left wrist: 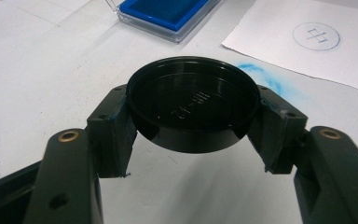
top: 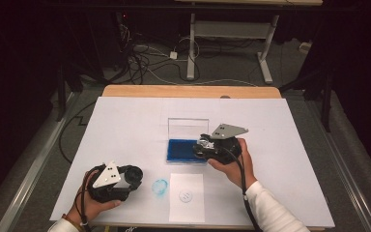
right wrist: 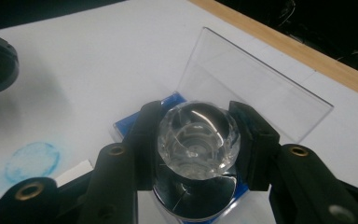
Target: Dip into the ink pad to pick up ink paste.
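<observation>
- landmark: blue ink pad (top: 186, 150), sitting in its clear case with the clear lid (top: 188, 128) standing open behind it, mid worktop (top: 125, 125).
- right gripper (top: 206, 147) is over the near right part of the ink pad; its jaws are clamped on the clear knob of a stamp (right wrist: 197, 139), stamp face down on or just above the blue pad; contact cannot be told for sure.
- left gripper (top: 134, 176) is well to the near left of the ink pad; its jaws are clamped on a black round cap (left wrist: 193, 100), held hollow side up, clear of the worktop.
- paper sheet (top: 187, 212) lies just in front of the ink pad and carries one faint round print (top: 186, 195); a blue ink smear (top: 160, 187) sits on the worktop beside it, on the left gripper's side.
- risk: the knob is smooth and rounded, so it may swivel or slip in the jaws if pressed off-centre.
- risk: a tilted press would ink the face unevenly, giving a patchy print.
- risk: carrying the wet face low over the worktop could add another smear like the one there.
- pose: right hand (top: 234, 166) reaches forward, wrist angled down toward the ink pad; left hand (top: 96, 203) rests low near the front edge, gripper pointing right.
</observation>
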`<action>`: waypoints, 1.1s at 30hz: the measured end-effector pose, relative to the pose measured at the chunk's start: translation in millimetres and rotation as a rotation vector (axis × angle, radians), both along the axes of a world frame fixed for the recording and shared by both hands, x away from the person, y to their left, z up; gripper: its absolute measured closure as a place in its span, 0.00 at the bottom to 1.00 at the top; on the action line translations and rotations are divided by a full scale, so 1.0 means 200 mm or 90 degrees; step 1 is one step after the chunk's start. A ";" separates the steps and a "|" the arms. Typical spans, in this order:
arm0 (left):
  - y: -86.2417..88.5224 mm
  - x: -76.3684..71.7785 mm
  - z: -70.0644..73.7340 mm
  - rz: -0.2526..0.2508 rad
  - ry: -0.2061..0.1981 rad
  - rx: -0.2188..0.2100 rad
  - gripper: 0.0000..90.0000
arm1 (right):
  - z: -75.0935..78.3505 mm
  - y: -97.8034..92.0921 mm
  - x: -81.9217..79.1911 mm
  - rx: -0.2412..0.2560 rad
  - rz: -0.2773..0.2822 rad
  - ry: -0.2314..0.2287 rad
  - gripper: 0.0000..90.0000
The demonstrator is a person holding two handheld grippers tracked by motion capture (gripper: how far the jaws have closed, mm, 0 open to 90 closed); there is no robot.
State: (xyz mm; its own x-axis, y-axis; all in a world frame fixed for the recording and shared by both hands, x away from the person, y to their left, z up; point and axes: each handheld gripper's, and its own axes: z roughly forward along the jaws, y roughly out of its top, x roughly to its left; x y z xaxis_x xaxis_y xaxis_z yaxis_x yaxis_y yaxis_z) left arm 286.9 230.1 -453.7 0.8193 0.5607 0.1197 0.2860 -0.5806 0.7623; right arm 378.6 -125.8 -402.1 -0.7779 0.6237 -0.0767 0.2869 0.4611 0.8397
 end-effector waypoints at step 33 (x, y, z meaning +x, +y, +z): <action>0.00 0.01 0.01 -0.006 -0.006 -0.003 0.41 | -0.18 0.36 0.22 -0.021 -0.009 0.067 0.64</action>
State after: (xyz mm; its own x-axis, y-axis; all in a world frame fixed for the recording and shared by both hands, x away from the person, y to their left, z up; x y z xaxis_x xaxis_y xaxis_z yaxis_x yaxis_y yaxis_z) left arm 288.0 231.0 -451.3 0.8235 0.5534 0.1244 0.2739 -0.5800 0.7672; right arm 422.9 -53.8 -437.4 -0.7740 0.6330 -0.0160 0.3792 0.4837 0.7888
